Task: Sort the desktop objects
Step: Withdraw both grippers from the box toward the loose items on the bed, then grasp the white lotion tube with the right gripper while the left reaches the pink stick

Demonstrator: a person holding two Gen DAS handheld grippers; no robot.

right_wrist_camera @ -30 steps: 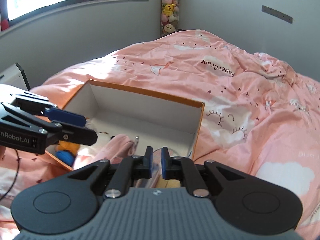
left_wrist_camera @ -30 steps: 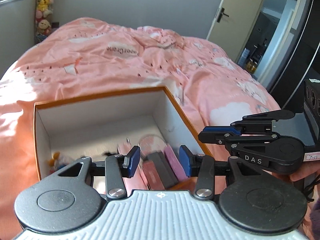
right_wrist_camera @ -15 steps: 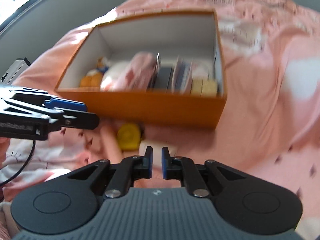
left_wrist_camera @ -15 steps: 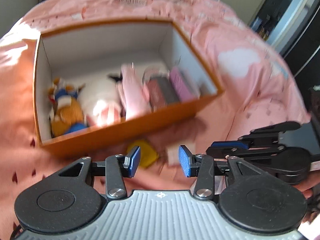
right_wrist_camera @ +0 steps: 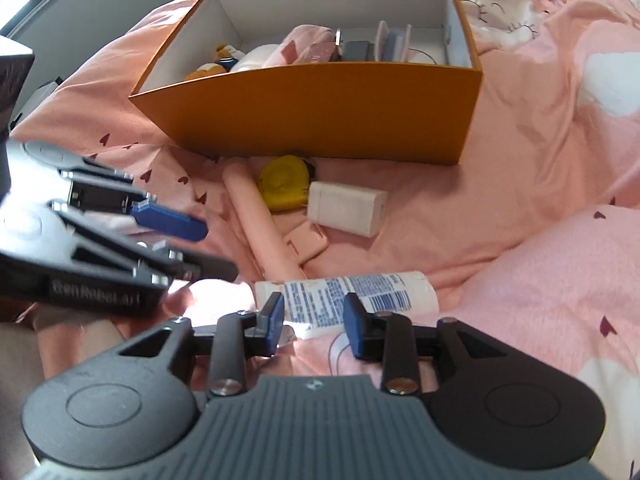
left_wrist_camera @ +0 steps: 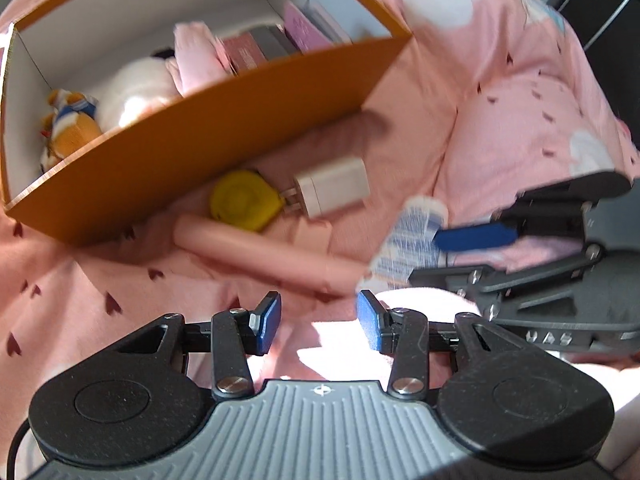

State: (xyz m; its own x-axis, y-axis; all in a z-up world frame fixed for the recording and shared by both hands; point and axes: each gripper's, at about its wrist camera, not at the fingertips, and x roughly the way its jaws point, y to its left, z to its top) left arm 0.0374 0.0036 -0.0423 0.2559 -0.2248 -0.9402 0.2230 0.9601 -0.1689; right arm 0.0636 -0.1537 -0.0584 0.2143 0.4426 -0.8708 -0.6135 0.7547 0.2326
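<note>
On the pink duvet [right_wrist_camera: 540, 152], an orange box [right_wrist_camera: 320, 108] stands with soft toys and small cases upright inside, its far contents partly masked by its front wall. Before it lie 5 loose items: a pink tube [right_wrist_camera: 264, 228] running from the box toward the cameras, a white tube [right_wrist_camera: 352, 292] with blue print lying crosswise, a white charger [right_wrist_camera: 348, 208] with prongs toward a yellow tape measure [right_wrist_camera: 284, 184], and a small pink case [right_wrist_camera: 308, 242]. The left view is blurred. The right gripper [right_wrist_camera: 314, 320], closed 1 second ago, is opening its jaws just above the white tube, not pressing it. The left gripper [left_wrist_camera: 318, 320] hangs half-open, gripping nothing. Both views have tipped from bedroom down to bedding.
</note>
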